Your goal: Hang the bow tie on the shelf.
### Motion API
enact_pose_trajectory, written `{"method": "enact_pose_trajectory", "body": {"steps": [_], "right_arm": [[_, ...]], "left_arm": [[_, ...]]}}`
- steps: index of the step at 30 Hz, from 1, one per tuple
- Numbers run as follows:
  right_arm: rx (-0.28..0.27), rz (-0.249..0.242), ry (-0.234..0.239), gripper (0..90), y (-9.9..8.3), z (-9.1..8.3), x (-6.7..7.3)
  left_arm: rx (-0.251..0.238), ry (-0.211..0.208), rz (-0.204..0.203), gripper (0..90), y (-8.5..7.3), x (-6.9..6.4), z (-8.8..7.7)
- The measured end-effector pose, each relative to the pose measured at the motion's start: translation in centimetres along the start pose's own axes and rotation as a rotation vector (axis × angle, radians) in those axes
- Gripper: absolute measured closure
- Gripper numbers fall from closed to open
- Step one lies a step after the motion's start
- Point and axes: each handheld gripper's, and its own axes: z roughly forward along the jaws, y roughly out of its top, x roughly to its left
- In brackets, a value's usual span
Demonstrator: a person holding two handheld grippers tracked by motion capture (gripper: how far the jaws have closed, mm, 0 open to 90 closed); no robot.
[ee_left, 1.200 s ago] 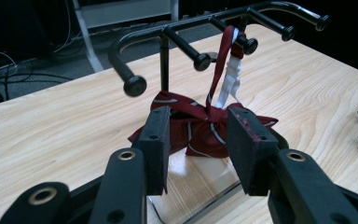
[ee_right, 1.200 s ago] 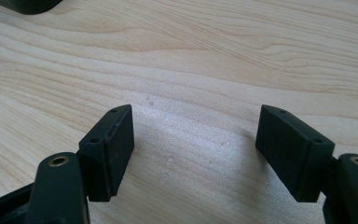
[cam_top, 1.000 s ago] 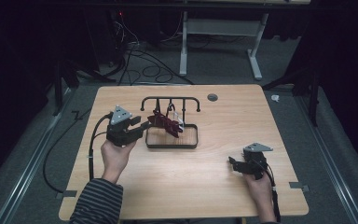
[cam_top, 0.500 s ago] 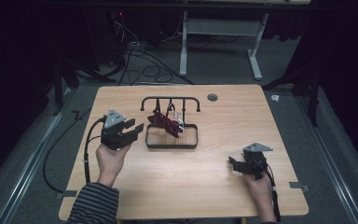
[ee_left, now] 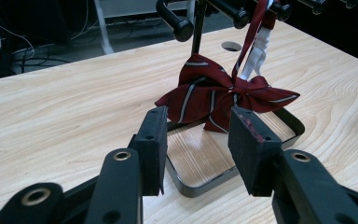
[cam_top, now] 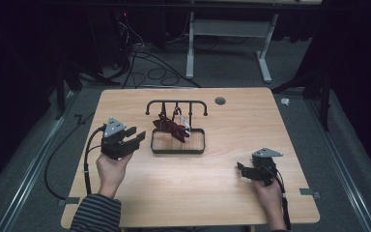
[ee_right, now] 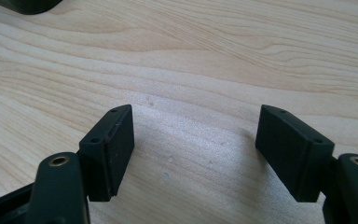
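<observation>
A dark red striped bow tie (cam_top: 172, 126) (ee_left: 223, 91) hangs by its strap from a peg of a black rack (cam_top: 176, 103) whose tray (cam_top: 178, 150) (ee_left: 200, 186) stands mid-table. My left gripper (cam_top: 137, 136) (ee_left: 198, 119) is open just left of the tray. Its jaws point at the bow tie, a short gap away, with nothing between the pads. My right gripper (cam_top: 242, 169) (ee_right: 196, 114) is open near the table's front right. It rests low over bare wood and holds nothing.
A round grommet hole (cam_top: 220, 100) lies behind the rack on the wooden table (cam_top: 251, 121). Black cables (cam_top: 89, 159) trail from the left gripper off the table's left edge. A desk frame (cam_top: 227, 43) stands on the floor beyond.
My left gripper has drawn back a little from the bow tie, leftward and toward the person. The right gripper has stayed put.
</observation>
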Motion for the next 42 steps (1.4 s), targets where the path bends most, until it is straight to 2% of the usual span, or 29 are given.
{"method": "enact_pose_trajectory", "body": {"steps": [9, 42], "right_arm": [[0.0, 0.0, 0.0, 29.2, 0.0, 0.0, 0.0], [0.0, 0.004, -0.001, 29.2, 0.0, 0.0, 0.0]], "left_arm": [[-0.004, 0.005, 0.002, 57.7, -0.2, 0.0, -0.4], [0.011, 0.019, -0.079, 57.3, -3.4, 1.2, -1.3]]}}
